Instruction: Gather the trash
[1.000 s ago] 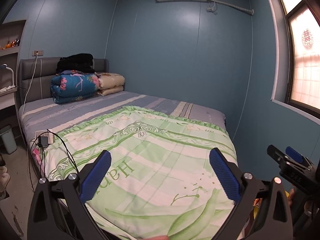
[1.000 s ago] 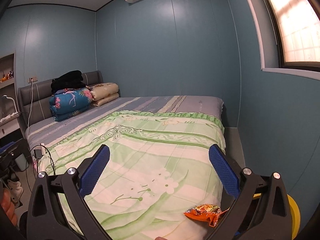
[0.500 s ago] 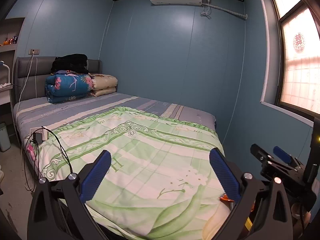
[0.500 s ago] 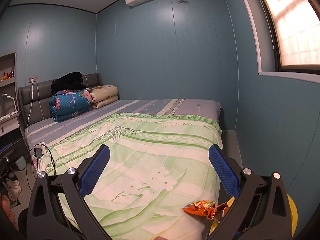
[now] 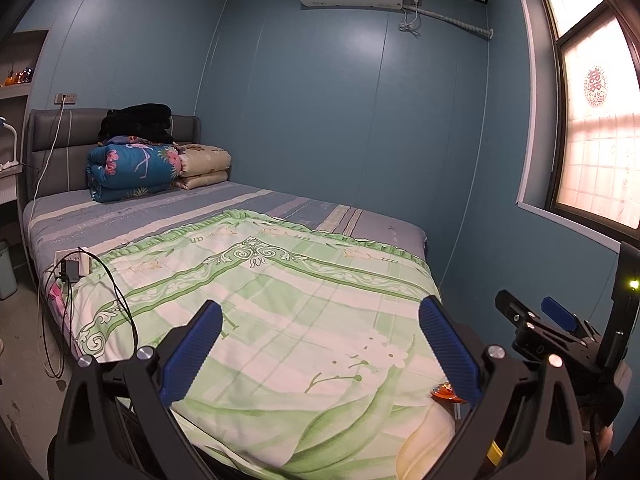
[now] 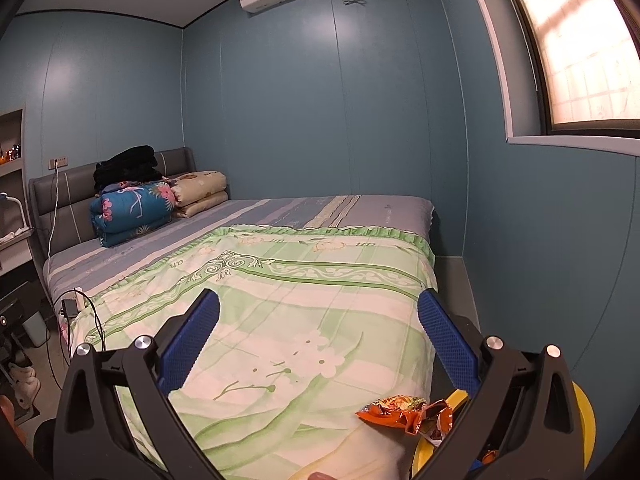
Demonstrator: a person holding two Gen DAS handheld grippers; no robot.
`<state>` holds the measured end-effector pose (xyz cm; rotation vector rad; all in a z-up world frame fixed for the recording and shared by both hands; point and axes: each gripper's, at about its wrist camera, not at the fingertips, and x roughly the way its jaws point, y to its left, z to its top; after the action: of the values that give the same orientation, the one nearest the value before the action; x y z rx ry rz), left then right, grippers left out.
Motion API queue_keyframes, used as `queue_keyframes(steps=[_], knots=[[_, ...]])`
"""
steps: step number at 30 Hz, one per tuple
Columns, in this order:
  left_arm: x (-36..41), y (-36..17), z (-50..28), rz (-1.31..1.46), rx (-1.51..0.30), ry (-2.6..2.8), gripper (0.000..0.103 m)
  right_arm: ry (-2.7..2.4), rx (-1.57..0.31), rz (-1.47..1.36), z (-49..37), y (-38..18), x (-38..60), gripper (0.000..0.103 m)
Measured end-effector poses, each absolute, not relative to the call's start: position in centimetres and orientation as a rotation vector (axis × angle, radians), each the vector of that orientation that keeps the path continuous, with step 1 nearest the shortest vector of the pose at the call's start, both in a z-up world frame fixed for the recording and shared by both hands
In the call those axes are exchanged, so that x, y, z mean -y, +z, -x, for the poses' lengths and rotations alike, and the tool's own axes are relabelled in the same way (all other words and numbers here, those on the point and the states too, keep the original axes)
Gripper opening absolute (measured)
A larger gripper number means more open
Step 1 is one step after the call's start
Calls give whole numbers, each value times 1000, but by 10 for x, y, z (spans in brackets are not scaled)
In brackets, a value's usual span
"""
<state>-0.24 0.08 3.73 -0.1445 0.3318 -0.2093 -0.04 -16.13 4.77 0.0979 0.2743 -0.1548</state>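
Taking the green quilt [image 6: 304, 320] as the landmark and going from left to right: at its left edge a power strip [image 5: 74, 266] with black cables lies on the bed [image 5: 168, 216], and behind the quilt, at the headboard, folded blankets [image 6: 136, 208] are stacked. The left gripper [image 5: 320, 350] hovers above the near part of the quilt, its blue fingers [image 5: 192, 354] released wide and with nothing between them. The right gripper [image 6: 318, 346] hangs over the same near part, also spread wide and empty.

The trash is an orange snack wrapper [image 6: 404, 412]. It lies on the near right corner of the quilt, close to the bed's edge. Just beyond that corner, lower than the bed, a yellow bin [image 6: 580, 420] is partly hidden behind the right gripper's frame.

The step in hand is, I think, the reach for the wrapper. The right gripper is the closer one. To do it well, it should turn to the right and go down until the wrapper sits between the two fingers, then close on the crumpled, raised part of the wrapper and not on the flat end. The foil is thin and light, so the fingers can pinch the quilt together with it; a grasp slightly above the cloth avoids this. A push from the side may slide the wrapper off the corner.
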Motion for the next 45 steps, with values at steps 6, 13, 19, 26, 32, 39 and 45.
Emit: queue_keyframes(steps=[6,13,19,26,32,39,45], knots=[[1,35,1,142,-335,-217,95,-164,-271,-89,0,46,161,95],[1,32,-1,145,-339,-219,95,-167,-272,-88,0,44,162,95],[-1,31,-1,152,-343,-219,95,-167,-276,-92,-1,43,163,95],[-1,31,0,149,-338,-218,95,-157,-283,-89,-2,42,162,95],[2,28,1,152,-344,-220,95,-159,-286,-93,-3,41,164,95],[3,28,0,148,-345,-222,95,-160,-293,-96,-3,40,165,95],[4,26,-1,147,-348,-225,95,-162,-300,-102,-4,39,165,95]])
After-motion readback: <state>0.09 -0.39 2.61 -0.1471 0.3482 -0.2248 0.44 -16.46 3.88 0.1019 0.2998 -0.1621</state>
